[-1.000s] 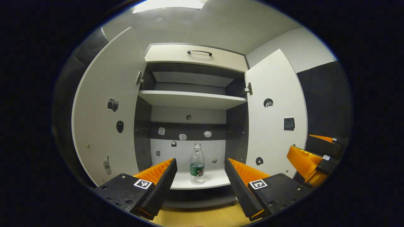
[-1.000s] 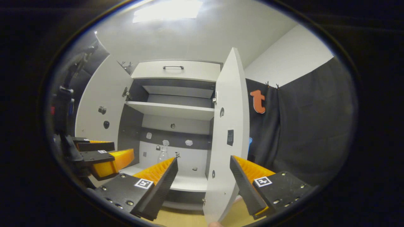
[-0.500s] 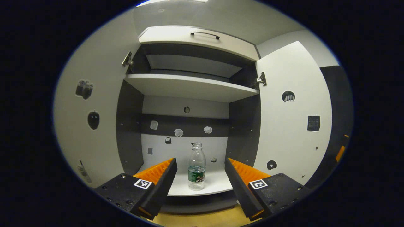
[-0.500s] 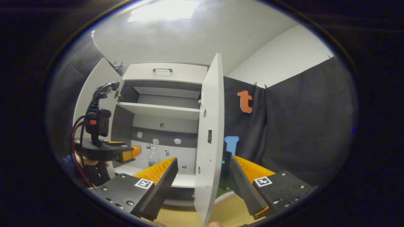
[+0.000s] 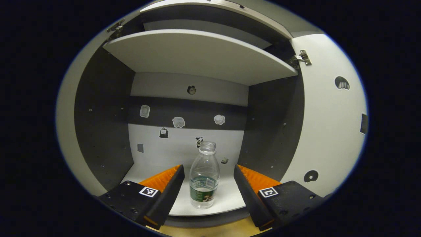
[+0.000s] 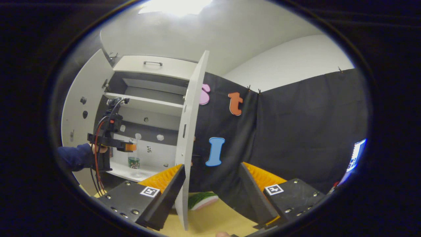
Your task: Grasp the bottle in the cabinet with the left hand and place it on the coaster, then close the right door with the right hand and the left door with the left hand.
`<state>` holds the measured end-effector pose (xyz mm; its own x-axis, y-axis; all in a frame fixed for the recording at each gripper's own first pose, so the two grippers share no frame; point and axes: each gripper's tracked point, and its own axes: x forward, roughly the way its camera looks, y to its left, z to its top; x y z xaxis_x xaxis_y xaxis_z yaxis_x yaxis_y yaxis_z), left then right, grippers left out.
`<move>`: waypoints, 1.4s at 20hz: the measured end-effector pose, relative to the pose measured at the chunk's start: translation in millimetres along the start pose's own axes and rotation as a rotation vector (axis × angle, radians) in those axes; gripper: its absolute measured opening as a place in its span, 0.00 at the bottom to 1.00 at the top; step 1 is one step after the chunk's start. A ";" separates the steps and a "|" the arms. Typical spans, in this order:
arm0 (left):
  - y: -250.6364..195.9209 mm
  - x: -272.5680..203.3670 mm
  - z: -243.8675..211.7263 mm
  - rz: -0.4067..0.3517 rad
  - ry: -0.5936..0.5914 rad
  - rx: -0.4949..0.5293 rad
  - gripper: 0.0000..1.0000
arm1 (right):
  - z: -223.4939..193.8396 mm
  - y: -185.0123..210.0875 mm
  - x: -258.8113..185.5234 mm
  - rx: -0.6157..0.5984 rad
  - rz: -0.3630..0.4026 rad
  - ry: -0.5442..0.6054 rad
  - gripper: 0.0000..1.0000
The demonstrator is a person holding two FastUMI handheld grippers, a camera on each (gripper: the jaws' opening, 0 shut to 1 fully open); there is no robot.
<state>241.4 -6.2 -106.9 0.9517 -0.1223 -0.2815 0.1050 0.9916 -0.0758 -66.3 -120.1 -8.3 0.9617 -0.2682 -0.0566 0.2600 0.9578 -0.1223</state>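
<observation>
A clear, uncapped bottle [image 5: 204, 177] with a green label stands upright near the front of the cabinet's bottom shelf [image 5: 227, 197]. My left gripper [image 5: 208, 169] is open, one finger on each side of the bottle, neither touching it. In the right gripper view that bottle [image 6: 134, 161] sits just past the left gripper [image 6: 126, 147], which a hand in a blue sleeve [image 6: 74, 157] holds. My right gripper [image 6: 212, 168] is open and empty, with the right door's edge [image 6: 189, 131] just inside its left finger. A green and pink coaster [image 6: 202, 200] lies on the wooden table behind that door.
Both doors stand wide open: the right door [image 5: 329, 125] and the left door [image 6: 74, 105]. An upper shelf [image 5: 197, 52] spans the cabinet above the bottle. Small stickers dot the back panel [image 5: 184, 151]. A lit screen [image 6: 357, 154] glows at the far right.
My left gripper has pushed forward into the cabinet, so the bottle now sits between its fingers. The right gripper has swung rightwards, bringing the door edge left of centre and the coaster into sight.
</observation>
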 end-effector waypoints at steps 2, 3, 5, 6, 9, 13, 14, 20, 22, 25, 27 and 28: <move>6.0 16.0 -1.2 0.015 0.004 0.010 0.96 | -8.3 -6.2 2.7 -0.002 -0.015 0.015 1.00; 7.1 23.2 -1.3 0.017 0.003 0.011 0.96 | -11.7 -8.5 3.6 -0.002 -0.022 0.019 1.00; 9.8 34.4 -1.4 0.021 0.009 0.009 0.96 | -16.3 -9.7 7.4 0.002 -0.026 0.027 1.00; 10.2 39.0 -1.0 0.022 0.012 0.016 0.95 | -18.2 -7.7 10.2 0.009 -0.021 0.031 1.00; 10.5 49.7 -7.4 0.010 0.031 0.052 0.92 | -25.5 0.6 18.3 0.026 0.003 0.039 0.97; 2.0 49.7 -4.4 -0.026 0.030 0.084 0.72 | -29.6 6.9 20.6 0.036 0.023 0.039 1.00; -1.9 45.4 -1.8 -0.042 0.025 0.085 0.72 | -29.7 6.5 20.5 0.039 0.023 0.039 1.00; -32.1 -7.7 10.1 -0.164 -0.006 0.080 0.72 | -32.9 -0.5 16.2 0.069 0.018 0.049 1.00; -42.7 -30.3 4.0 -0.215 -0.002 0.064 0.72 | -31.2 -2.2 14.3 0.069 0.017 0.047 1.00; -55.7 -62.6 -16.0 -0.283 0.010 0.039 0.72 | -29.3 -3.8 10.5 0.059 0.020 0.043 1.00; -61.6 -80.1 -37.2 -0.321 0.026 0.034 0.72 | -27.6 -4.7 7.7 0.054 0.024 0.041 1.00; -63.8 -88.6 -49.0 -0.338 0.036 0.030 0.72 | -26.0 -4.6 7.0 0.053 0.025 0.039 1.00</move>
<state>136.3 -60.8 -123.9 0.8509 -0.4450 -0.2790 0.4216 0.8955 -0.1426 -63.1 -129.1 -33.9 0.9640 -0.2472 -0.0977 0.2414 0.9680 -0.0682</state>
